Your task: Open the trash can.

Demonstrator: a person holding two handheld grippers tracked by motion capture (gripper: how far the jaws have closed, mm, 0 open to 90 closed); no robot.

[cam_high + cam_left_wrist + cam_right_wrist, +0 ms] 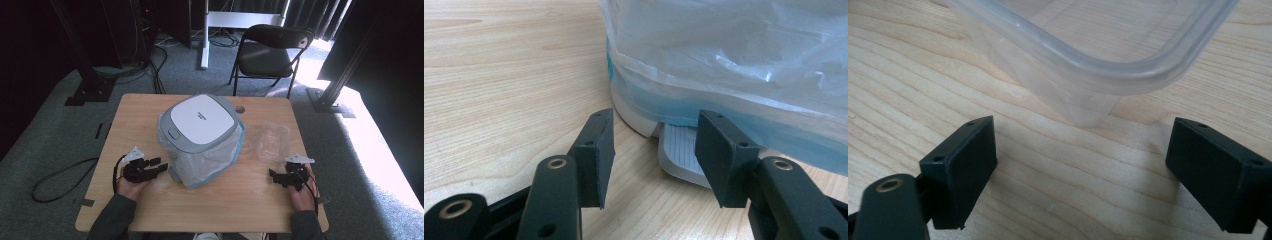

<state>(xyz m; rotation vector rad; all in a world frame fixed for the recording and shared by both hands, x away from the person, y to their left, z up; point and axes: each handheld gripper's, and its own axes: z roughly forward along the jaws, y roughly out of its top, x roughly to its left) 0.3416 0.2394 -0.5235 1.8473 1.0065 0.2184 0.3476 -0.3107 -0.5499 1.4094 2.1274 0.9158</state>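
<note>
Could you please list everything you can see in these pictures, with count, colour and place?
Table: one, light wood, centre of the high view.
Pedal bin: one, white lid with grey rim, table centre, lined with a clear plastic bag; its grey pedal faces the left gripper.
Plastic container: one, clear, empty, right of the bin.
Chair: one, black, beyond the table.
Cables: black, on the grey carpet at left.
Left gripper: one, black, open, near the bin's base.
Right gripper: one, black, open, just short of the container.
Hands: two, at the table's near edge.
</note>
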